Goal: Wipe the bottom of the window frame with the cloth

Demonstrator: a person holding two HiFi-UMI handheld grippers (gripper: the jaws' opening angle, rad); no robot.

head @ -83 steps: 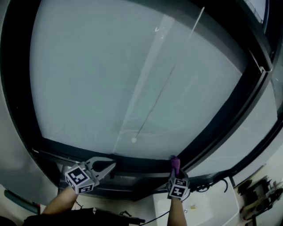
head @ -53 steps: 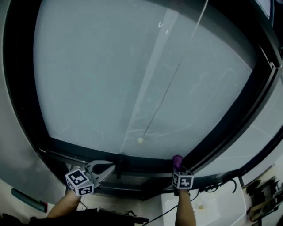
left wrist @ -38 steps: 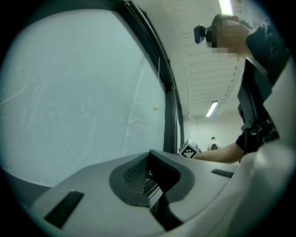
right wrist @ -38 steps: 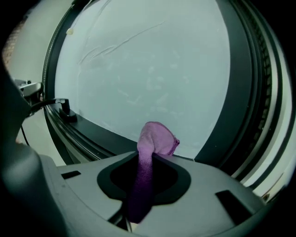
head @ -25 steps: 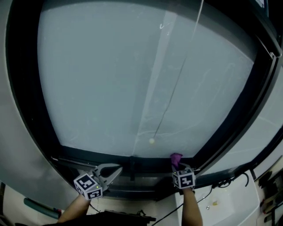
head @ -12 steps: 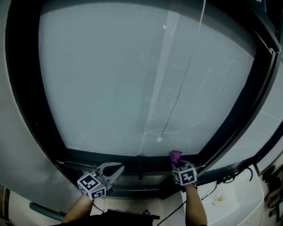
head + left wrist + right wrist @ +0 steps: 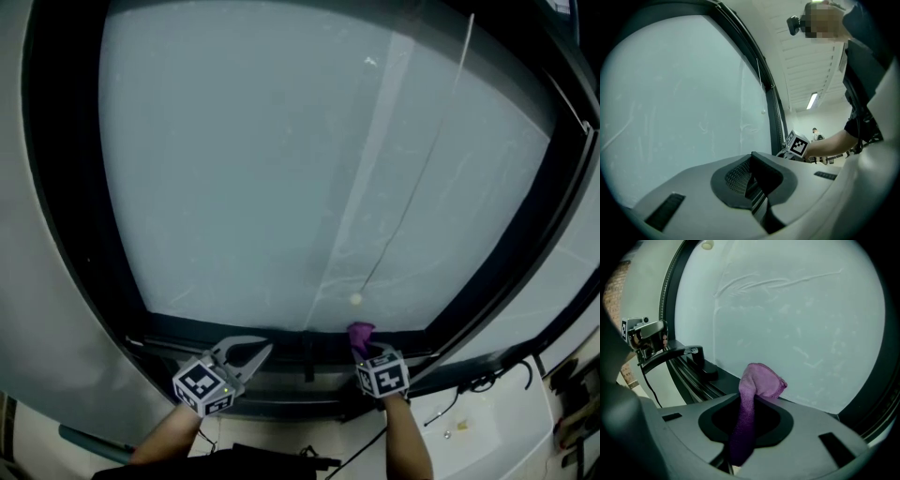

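bottom rail of the window frame (image 7: 187, 330) runs open to the left of the right gripper (image 7: 364, 350); close on its right the rail ends at the dark upright (image 7: 511, 234). small black latch (image 7: 307, 343) sits on the rail btw the two grippers, and a cord bead (image 7: 355, 300) hangs just above the tips. right gripper is clamped on the purple cloth (image 7: 759, 383), bunched end poking past the tips at the rail, by the foot of the glass (image 7: 281, 159). left gripper (image 7: 261, 351) is closed on nothing, just left of the latch.
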